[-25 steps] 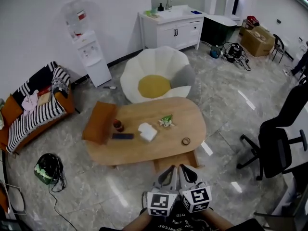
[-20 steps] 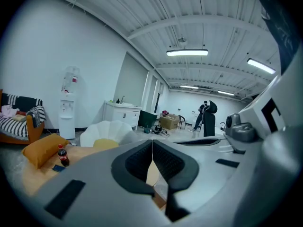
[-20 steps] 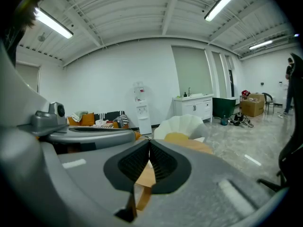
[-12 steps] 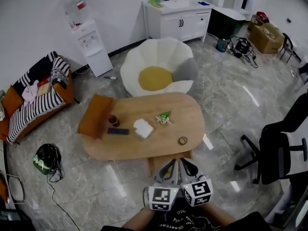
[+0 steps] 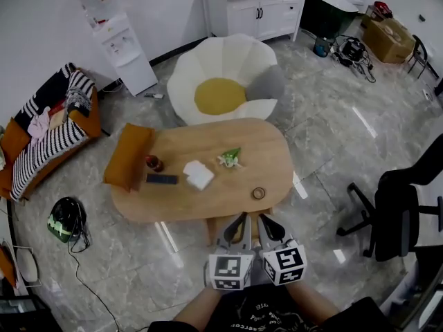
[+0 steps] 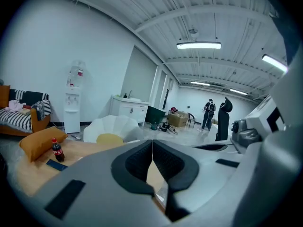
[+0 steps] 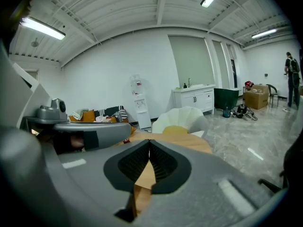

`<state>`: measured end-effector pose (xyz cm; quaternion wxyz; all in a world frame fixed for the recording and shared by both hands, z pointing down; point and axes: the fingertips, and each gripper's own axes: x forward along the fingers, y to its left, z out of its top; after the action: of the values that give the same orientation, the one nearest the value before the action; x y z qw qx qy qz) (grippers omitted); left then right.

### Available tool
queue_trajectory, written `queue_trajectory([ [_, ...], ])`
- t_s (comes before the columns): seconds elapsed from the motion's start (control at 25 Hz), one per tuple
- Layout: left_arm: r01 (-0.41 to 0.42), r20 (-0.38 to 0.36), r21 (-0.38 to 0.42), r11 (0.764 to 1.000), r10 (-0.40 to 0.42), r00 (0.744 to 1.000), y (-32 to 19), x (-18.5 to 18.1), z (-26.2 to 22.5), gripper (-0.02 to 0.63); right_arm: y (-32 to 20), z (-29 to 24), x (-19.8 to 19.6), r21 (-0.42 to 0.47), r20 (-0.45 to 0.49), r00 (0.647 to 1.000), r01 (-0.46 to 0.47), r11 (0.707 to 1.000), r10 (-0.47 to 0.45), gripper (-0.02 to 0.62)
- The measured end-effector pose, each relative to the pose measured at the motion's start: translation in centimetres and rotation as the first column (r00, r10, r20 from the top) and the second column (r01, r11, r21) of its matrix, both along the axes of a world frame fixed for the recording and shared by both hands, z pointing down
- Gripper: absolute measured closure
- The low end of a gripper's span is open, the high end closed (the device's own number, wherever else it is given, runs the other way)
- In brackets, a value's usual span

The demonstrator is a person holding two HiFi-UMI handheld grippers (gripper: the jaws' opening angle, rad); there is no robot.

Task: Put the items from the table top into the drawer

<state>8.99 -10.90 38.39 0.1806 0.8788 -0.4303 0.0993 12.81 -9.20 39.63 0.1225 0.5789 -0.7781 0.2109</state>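
On the oval wooden table [image 5: 270,163] lie a small cola bottle [image 5: 153,163], a dark flat remote [image 5: 161,179], a white folded cloth [image 5: 199,174], a green-and-white sprig [image 5: 230,158] and a tape ring [image 5: 259,193]. A wooden drawer front [image 5: 220,227] shows under the table's near edge, partly hidden by my grippers. My left gripper [image 5: 240,220] and right gripper [image 5: 266,221] hang side by side just before that edge, both shut and empty. The left gripper view has the bottle [image 6: 57,150] and remote [image 6: 56,165] beyond its closed jaws; the right gripper view looks along the tabletop [image 7: 182,141].
An orange cushion [image 5: 128,155] rests on the table's left end. Behind the table stands a white petal-shaped chair [image 5: 221,61]. A striped sofa [image 5: 41,137] is at the left, a black office chair [image 5: 401,206] at the right, a dark helmet [image 5: 66,220] on the floor.
Both grippers have moved forward together toward the table's near edge, and the table now lies closer beneath them. Their jaws stay shut.
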Motion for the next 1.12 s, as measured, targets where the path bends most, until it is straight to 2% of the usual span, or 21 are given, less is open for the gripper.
queue_trajectory([
  [0.76,0.066,0.07,-0.12,0.991,-0.058,0.996,-4.8,3.0,9.4,0.595,-5.2,9.8,3.9,-0.133,-0.002,0.998,0.058,0.989,-0.059,0.586],
  [1.12,0.083,0.083,-0.147,0.986,-0.071,0.994,-6.4,3.8,14.0,0.595,-7.1,15.1,4.6,-0.173,0.011,0.997,0.081,0.982,-0.08,0.522],
])
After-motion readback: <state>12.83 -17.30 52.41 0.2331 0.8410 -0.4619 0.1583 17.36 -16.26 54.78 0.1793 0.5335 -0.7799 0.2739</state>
